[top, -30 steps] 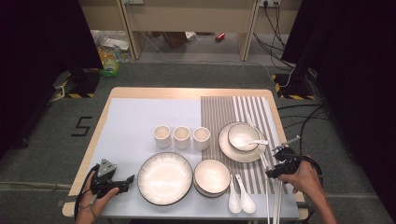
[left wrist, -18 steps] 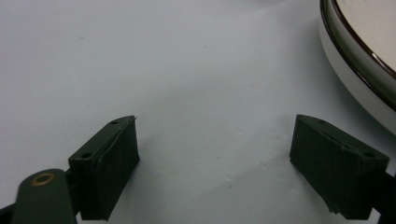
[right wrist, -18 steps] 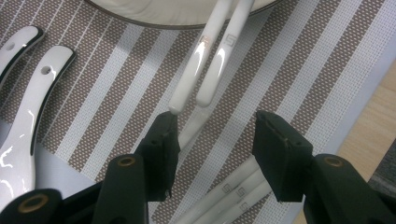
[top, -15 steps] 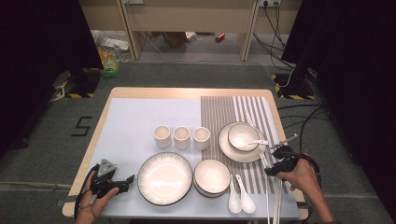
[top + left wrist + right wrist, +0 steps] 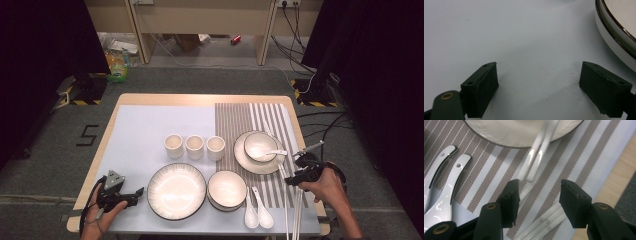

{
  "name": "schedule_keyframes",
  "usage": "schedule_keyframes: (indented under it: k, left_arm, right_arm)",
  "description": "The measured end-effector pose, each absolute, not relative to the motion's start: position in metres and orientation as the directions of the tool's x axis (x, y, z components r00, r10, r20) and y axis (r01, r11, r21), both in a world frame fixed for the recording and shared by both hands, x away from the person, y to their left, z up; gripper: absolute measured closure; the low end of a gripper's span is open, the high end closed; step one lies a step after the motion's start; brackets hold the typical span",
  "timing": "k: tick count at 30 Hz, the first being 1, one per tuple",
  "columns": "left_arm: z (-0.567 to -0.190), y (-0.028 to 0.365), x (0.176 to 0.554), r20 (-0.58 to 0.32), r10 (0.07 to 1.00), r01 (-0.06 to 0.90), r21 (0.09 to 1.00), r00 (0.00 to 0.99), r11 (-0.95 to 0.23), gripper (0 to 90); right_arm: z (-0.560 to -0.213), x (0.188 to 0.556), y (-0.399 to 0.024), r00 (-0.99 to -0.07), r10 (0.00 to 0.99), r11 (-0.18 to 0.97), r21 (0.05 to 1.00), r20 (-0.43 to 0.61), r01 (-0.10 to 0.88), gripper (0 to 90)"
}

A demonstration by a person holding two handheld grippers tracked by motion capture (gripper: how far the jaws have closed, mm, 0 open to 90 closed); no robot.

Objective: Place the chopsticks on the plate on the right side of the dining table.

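My right gripper point(image 5: 289, 180) point(image 5: 540, 192) hovers open low over the striped placemat point(image 5: 240, 120), near the table's right front corner. A pair of white chopsticks point(image 5: 536, 157) slants down off the saucer rim point(image 5: 506, 140), and its blurred tip ends just ahead of the gap between the jaws, touching neither pad. More chopsticks point(image 5: 290, 215) point(image 5: 546, 222) lie flat on the mat under the gripper. My left gripper point(image 5: 139, 195) point(image 5: 539, 82) rests open on the pale mat, empty, pointing at the large white plate point(image 5: 176, 191) point(image 5: 621, 27).
Three small cups point(image 5: 194, 147) stand in a row mid-table. A white bowl point(image 5: 227, 189) sits right of the plate, and two white spoons point(image 5: 256, 210) point(image 5: 444, 172) lie beside it. A bowl with a spoon point(image 5: 260, 146) stands on the saucer point(image 5: 241, 156). The table edge point(image 5: 621, 177) is close on the right.
My right gripper has crept a little to the left, closer to the chopsticks. The left gripper has kept still.
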State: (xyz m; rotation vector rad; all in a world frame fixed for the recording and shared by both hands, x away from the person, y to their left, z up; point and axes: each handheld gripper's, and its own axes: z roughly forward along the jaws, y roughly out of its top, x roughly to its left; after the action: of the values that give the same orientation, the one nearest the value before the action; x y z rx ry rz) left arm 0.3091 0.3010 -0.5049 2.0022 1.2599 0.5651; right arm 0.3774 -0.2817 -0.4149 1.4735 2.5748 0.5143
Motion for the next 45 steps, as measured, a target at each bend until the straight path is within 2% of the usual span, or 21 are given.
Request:
schedule_keyframes:
  k: [9,24,34,45]
  left_arm:
    - [-0.506,0.3,0.309,0.002,0.904,0.59,0.757,0.427,-0.28,14.3]
    - [-0.506,0.3,0.309,0.002,0.904,0.59,0.757,0.427,-0.28,14.3]
    - [-0.505,0.301,0.309,-0.001,0.901,0.598,0.748,0.433,-0.286,14.3]
    - [-0.505,0.301,0.309,-0.002,0.901,0.599,0.747,0.434,-0.287,14.3]
  right_arm:
    - [-0.416,0.376,-0.281,-0.523,0.849,0.464,0.369,0.075,0.806,52.5]
    - [-0.425,0.374,-0.27,-0.619,0.781,0.575,0.297,0.075,0.762,78.1]
    - [-0.427,0.381,-0.271,-0.607,0.792,0.567,0.294,0.062,0.77,80.7]
    - [-0.428,0.383,-0.267,-0.577,0.812,0.537,0.276,0.087,0.797,79.8]
